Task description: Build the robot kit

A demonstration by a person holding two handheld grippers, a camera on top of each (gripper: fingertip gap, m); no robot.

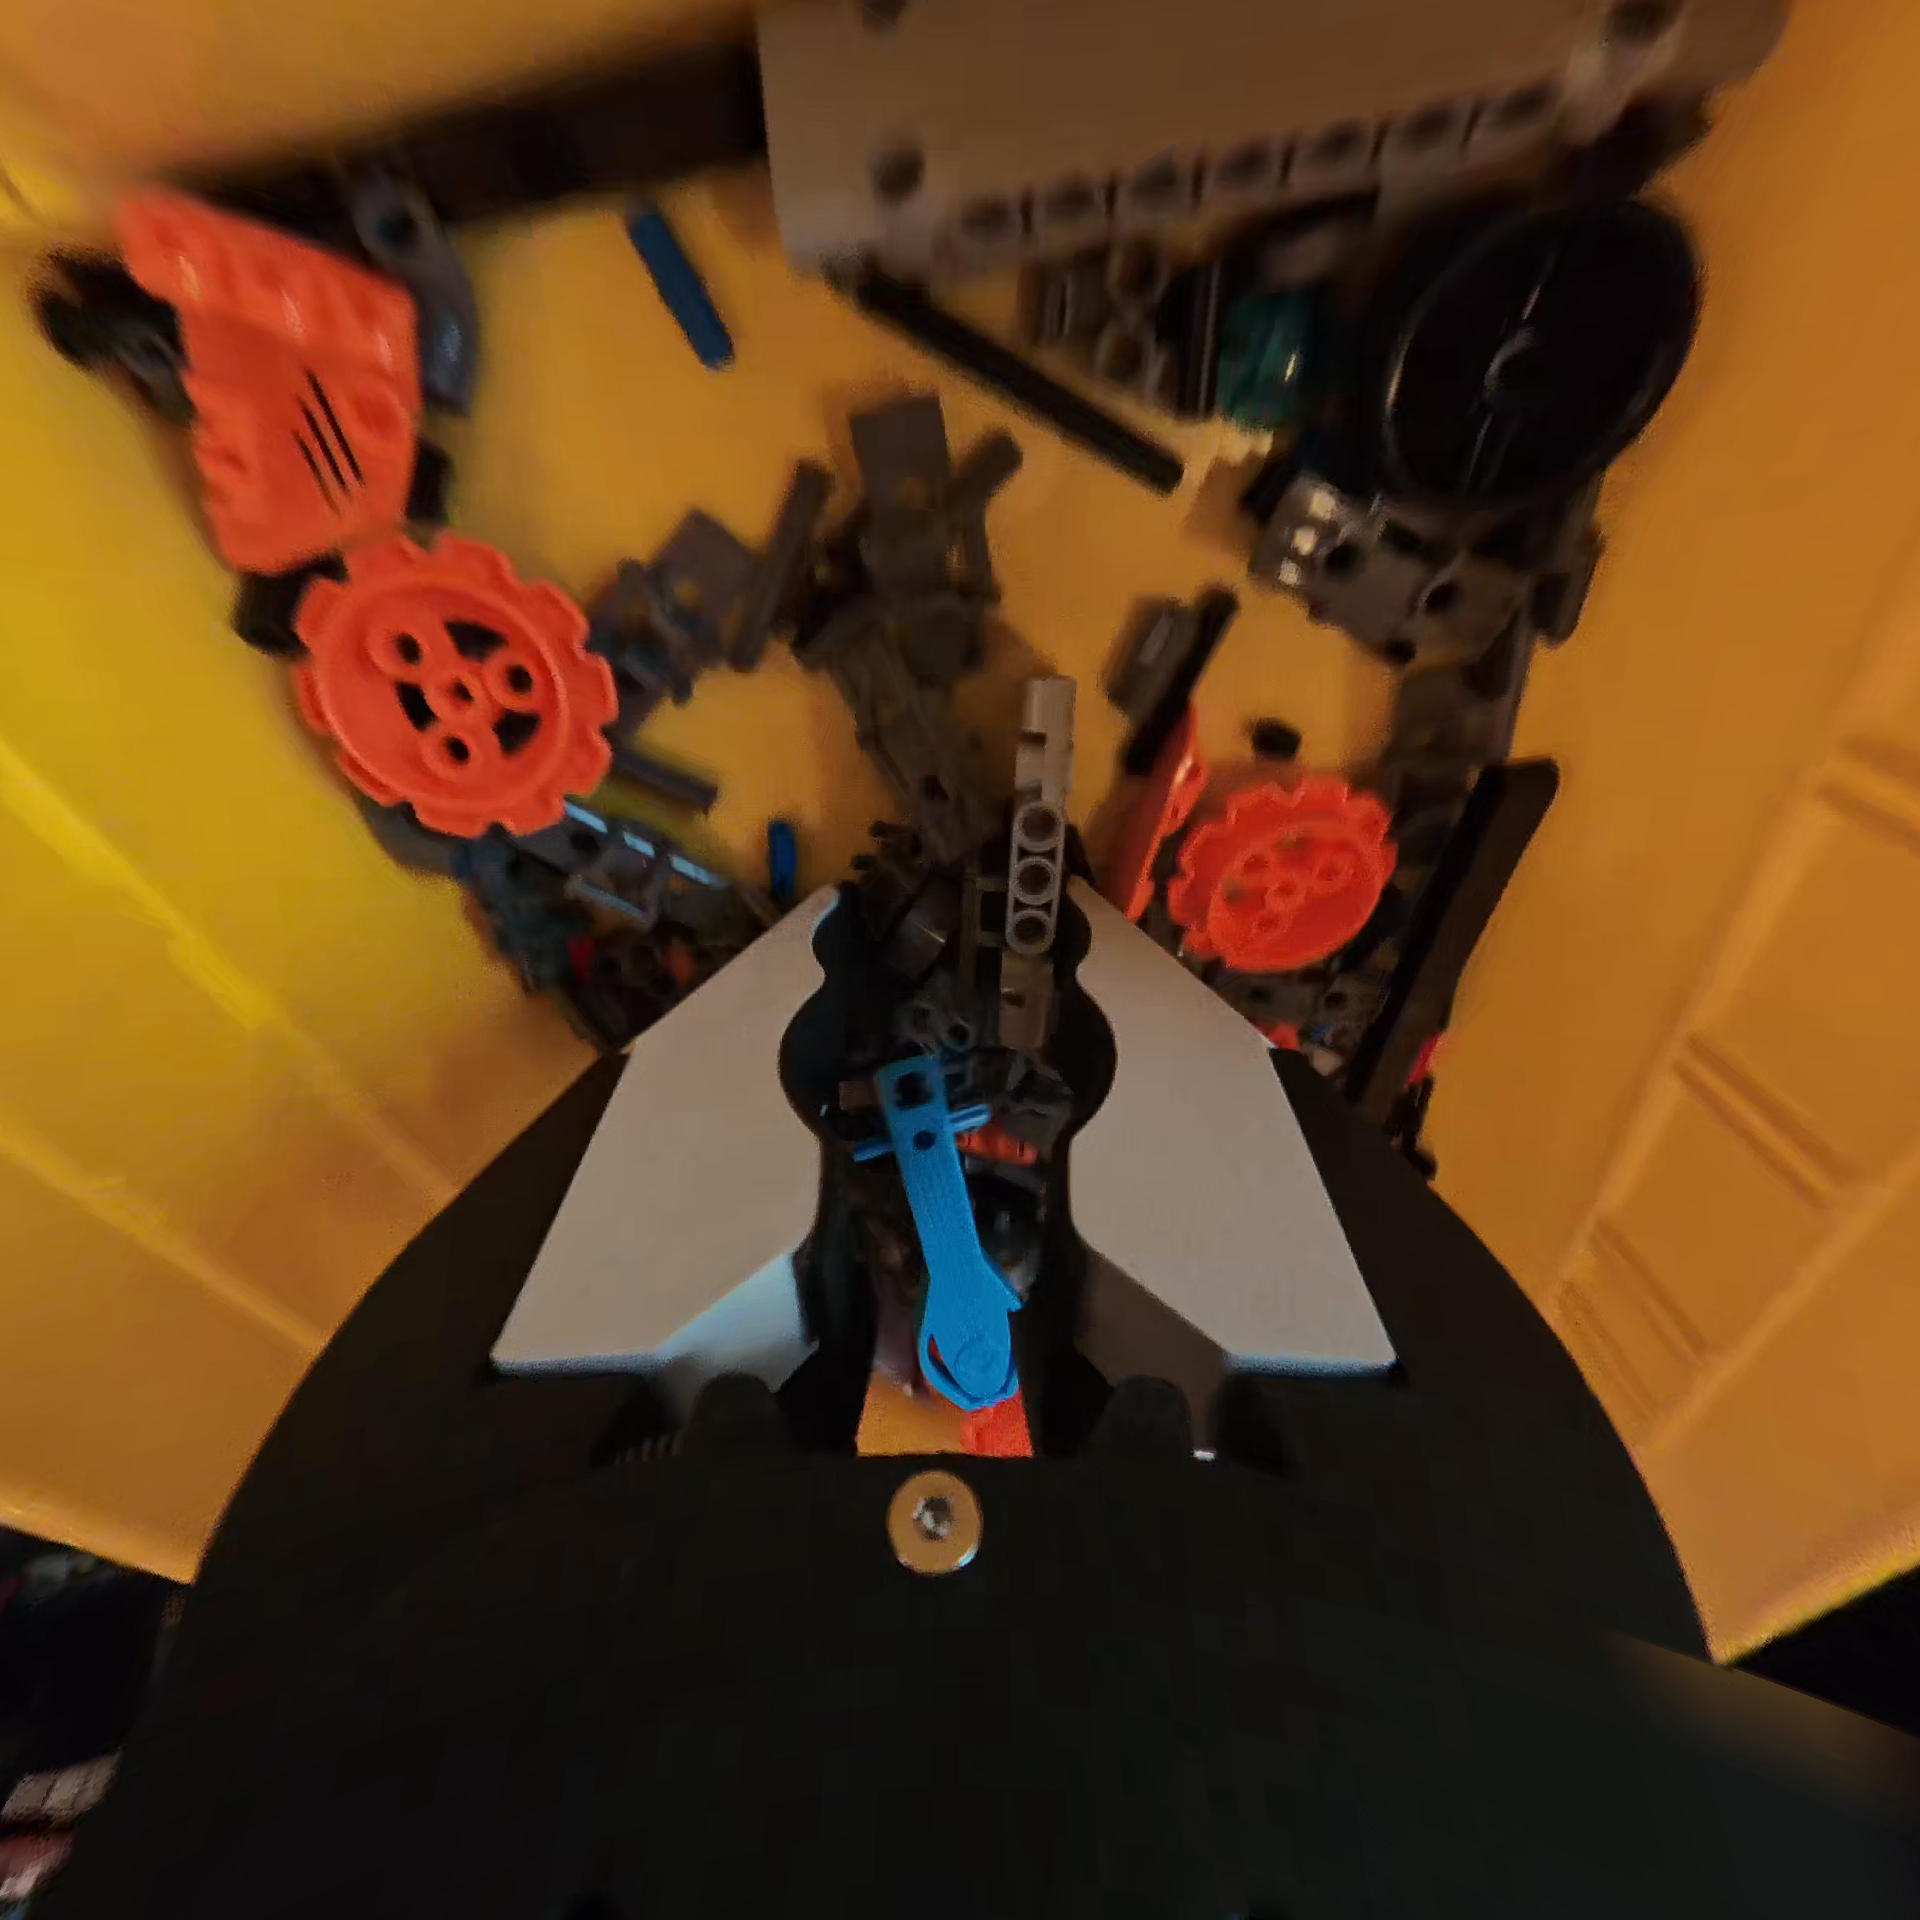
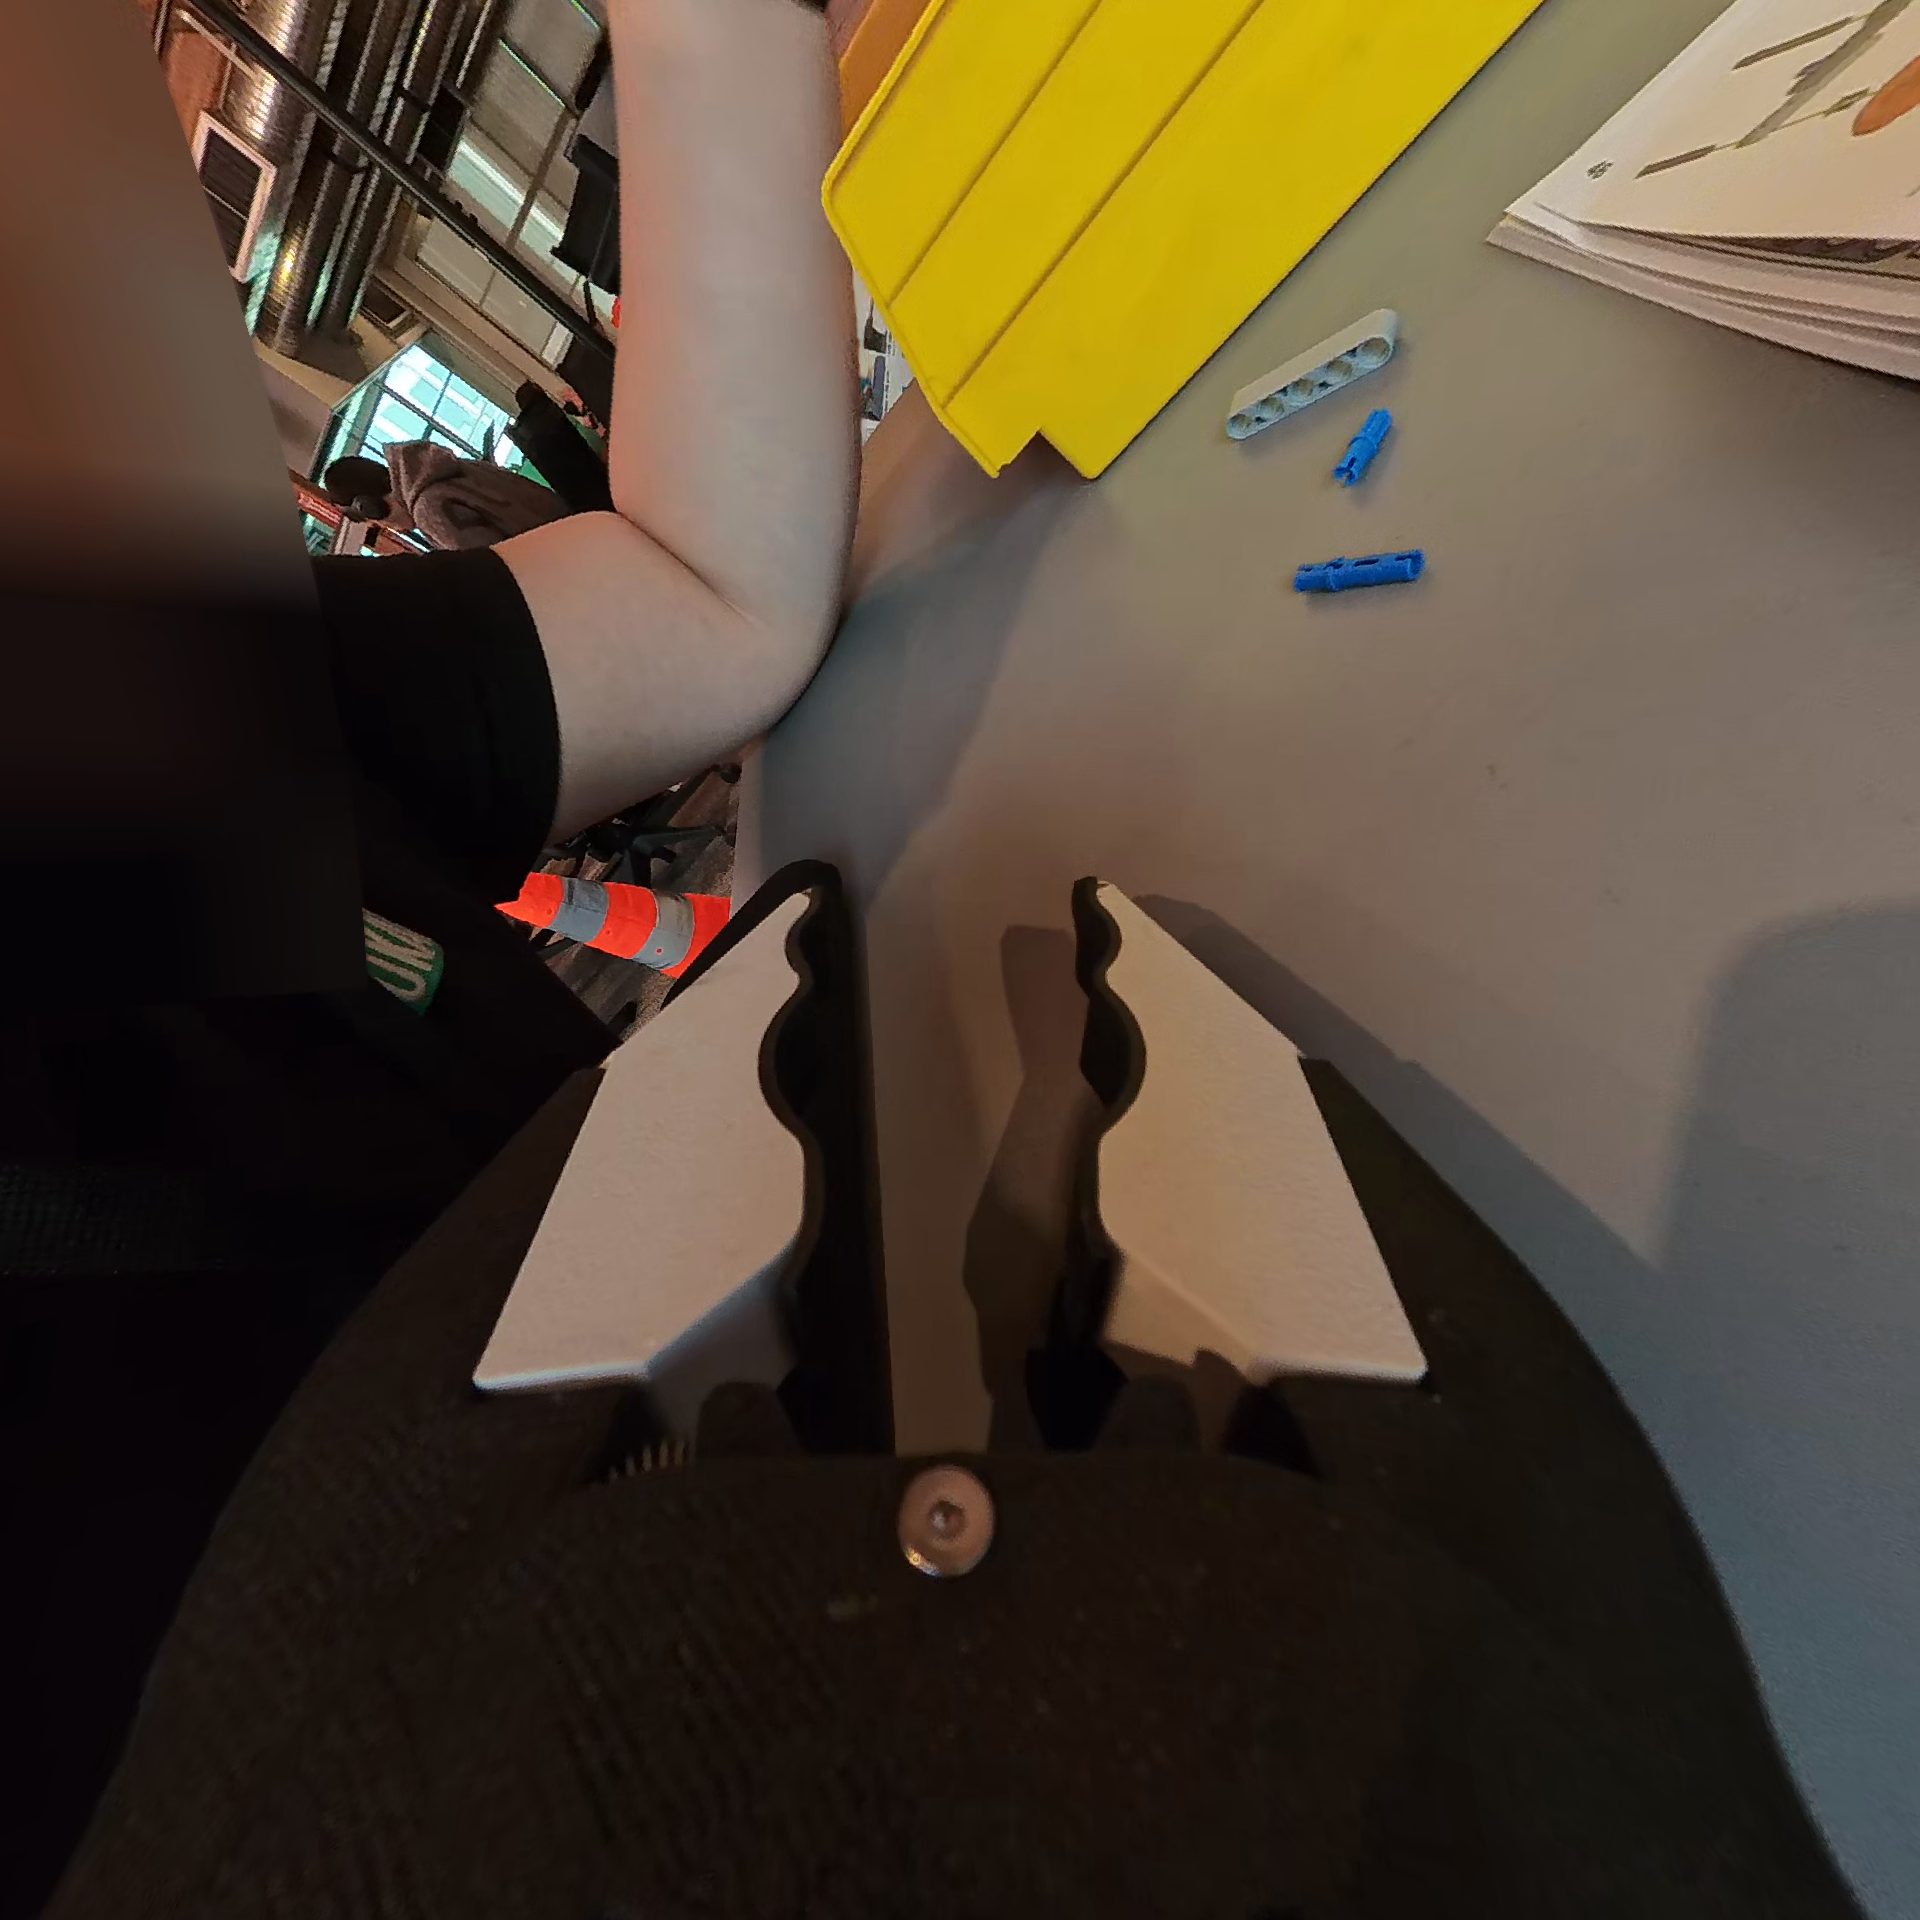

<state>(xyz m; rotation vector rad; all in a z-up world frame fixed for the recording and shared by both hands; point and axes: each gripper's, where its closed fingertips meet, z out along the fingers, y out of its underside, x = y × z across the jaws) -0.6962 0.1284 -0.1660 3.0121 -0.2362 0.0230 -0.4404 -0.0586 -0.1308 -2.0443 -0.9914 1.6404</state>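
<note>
L gripper (image 1: 951, 925) down in yellow plastic bin (image 1: 1714, 935), jaws part-open round grey holed beam (image 1: 1039, 831); grip unclear. R gripper (image 2: 966, 904) parked over grey table (image 2: 1455, 831), jaws apart, empty.

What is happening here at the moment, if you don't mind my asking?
A person is working with a tool in each hand. The left tool is down inside a yellow bin of building-toy parts, its jaws around a clump with a grey beam. The right tool rests open and empty on the grey table, apart from two blue pins.

left gripper (image 1: 951, 914) around grey beam (image 1: 1036, 862) in yellow bin (image 1: 208, 935)
</note>
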